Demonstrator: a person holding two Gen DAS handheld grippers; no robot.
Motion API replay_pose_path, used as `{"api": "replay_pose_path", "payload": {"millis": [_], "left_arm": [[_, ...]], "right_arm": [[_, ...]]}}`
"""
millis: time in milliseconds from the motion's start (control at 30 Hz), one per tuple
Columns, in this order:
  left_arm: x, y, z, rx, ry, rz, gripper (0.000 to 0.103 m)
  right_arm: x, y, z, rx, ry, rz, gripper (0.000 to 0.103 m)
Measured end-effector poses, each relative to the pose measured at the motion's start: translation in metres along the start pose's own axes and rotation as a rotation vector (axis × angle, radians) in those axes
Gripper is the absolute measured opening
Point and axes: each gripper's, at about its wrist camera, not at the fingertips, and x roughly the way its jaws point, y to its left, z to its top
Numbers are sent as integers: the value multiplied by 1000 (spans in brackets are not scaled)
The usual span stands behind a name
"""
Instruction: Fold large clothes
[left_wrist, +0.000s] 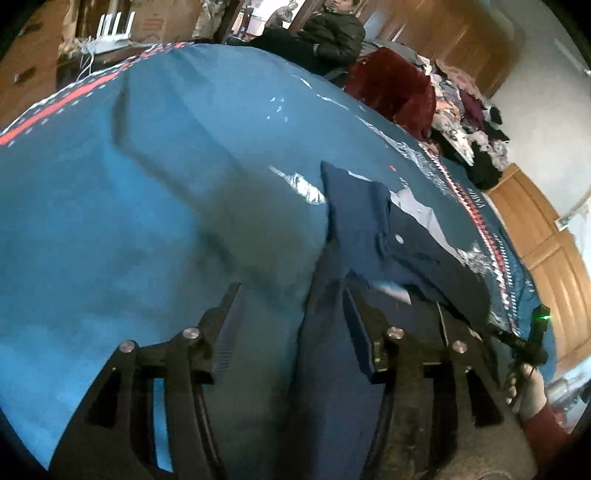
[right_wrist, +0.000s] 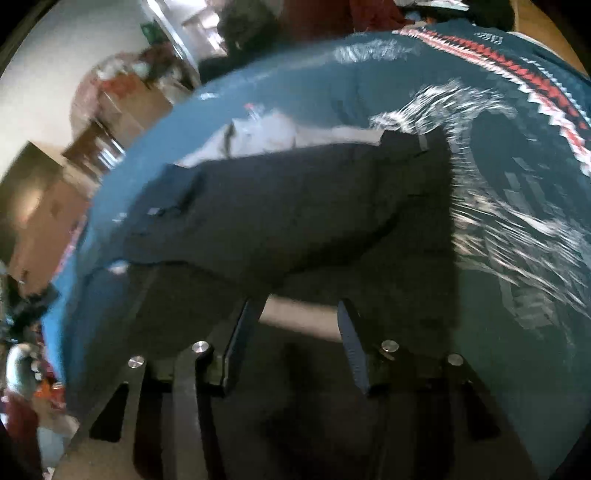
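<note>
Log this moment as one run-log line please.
stage: folding | navy shirt on blue bedspread | left gripper: open, over shirt edge | right gripper: open, empty

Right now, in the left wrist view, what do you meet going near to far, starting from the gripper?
left gripper → navy shirt → blue bedspread → seated person in a dark jacket

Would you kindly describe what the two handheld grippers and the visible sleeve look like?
The left gripper and right gripper are alike: black angular linkage frames with round silver rivets and flat, ribbed dark fingers. In the left view, a dark red knitted sleeve shows, and the other device carries a green indicator light.
</note>
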Motion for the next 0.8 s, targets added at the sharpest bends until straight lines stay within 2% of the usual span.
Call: {"api": "replay_pose_path", "payload": {"millis": [67, 133, 167, 233, 333, 433, 500, 600, 700, 800], "left_arm": [[-6, -2, -13, -4, 12, -62, 56], [-14, -3, -26, -13, 26, -116, 57], [-17, -5, -31, -10, 32, -142, 57], [-21, -13, -44, 11, 44, -200, 58], [-18, -18, -64, 29, 90, -242, 60], [-11, -22, -76, 25, 135, -278, 60], [-8, -22, -78, 17, 154, -294, 60], [-10, -23, -74, 4, 158, -297, 60], [-21, -19, -73, 8, 144, -312, 61], [-20, -11, -79, 16, 190, -286, 64]], "right_arm": [[-42, -13, -25, 49, 9, 54, 55], [-64, -24, -47, 97, 33, 69, 56], [-81, -36, -69, 137, 62, 69, 56], [-96, -53, -100, 197, 101, 88, 56], [-113, -80, -166, 312, 168, 79, 59], [-112, -93, -218, 382, 231, 109, 60], [-109, -93, -239, 396, 245, 133, 60], [-98, -89, -254, 429, 247, 203, 62], [-70, -83, -263, 413, 322, 197, 68], [-45, -79, -271, 394, 390, 192, 68]]}}
